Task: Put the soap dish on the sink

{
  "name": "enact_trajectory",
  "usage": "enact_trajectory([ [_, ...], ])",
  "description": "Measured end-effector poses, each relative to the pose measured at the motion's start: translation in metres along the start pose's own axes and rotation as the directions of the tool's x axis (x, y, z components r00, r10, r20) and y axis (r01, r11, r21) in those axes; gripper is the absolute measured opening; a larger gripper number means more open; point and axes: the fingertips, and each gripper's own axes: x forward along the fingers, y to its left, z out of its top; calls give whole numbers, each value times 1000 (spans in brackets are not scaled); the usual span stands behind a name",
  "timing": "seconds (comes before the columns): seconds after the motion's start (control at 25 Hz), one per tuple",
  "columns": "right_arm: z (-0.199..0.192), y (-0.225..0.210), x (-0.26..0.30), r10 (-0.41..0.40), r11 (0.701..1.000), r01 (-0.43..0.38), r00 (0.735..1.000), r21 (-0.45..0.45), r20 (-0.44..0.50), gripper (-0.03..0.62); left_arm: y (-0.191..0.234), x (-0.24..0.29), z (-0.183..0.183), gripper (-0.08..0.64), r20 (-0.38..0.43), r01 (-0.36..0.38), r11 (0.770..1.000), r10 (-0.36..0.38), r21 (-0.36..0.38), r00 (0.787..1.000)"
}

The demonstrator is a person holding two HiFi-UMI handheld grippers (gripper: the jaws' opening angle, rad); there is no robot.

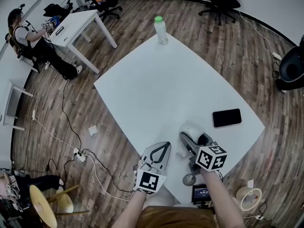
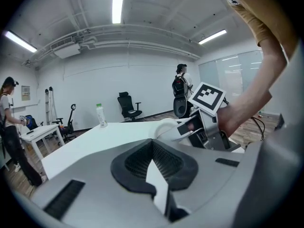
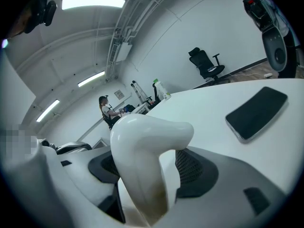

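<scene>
The soap dish (image 3: 142, 151) is pinched at its lower end in the right gripper (image 1: 189, 139), whose jaws are clamped on it, over the near right part of the worktop (image 1: 156, 80). Can't tell if it's touching. It's smooth and only gripped at one end, so I reckon it could swivel or slip out. Also no sink in any view, and the phone (image 1: 226, 117) sits close by. Its long axis rises out of the jaws, top end curling over rightward. The left gripper (image 1: 164, 147) is clenched on nothing.
</scene>
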Motion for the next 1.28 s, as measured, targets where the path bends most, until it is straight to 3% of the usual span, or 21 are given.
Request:
enact_trajectory([
  [0.28,2,-4,4,-7,1000,7,1000,16,8,322,-11,8,-19,7,-67,60,996,-55,67,996],
  [0.48,-2,-12,3,-14,999,14,1000,31,3,321,-34,18,-28,8,-106,176,977,-164,123,981],
  [0.72,-4,-12,5,-6,998,5,1000,55,4,321,-50,24,-38,8,-179,278,920,-234,276,955],
  [0.92,-4,-12,7,-3,998,3,1000,62,4,321,-58,26,-42,10,-188,361,897,-320,256,929],
  [1.0,-3,-13,8,1,998,-1,1000,61,2,321,-61,26,-42,44,-190,399,881,-359,253,914],
  [1.12,-4,-14,9,2,998,-2,1000,62,1,321,-65,26,-48,107,-238,456,843,-399,286,886],
  [1.28,-5,-15,9,5,998,-5,1000,66,0,321,-76,27,-59,170,-317,537,769,-443,347,839],
])
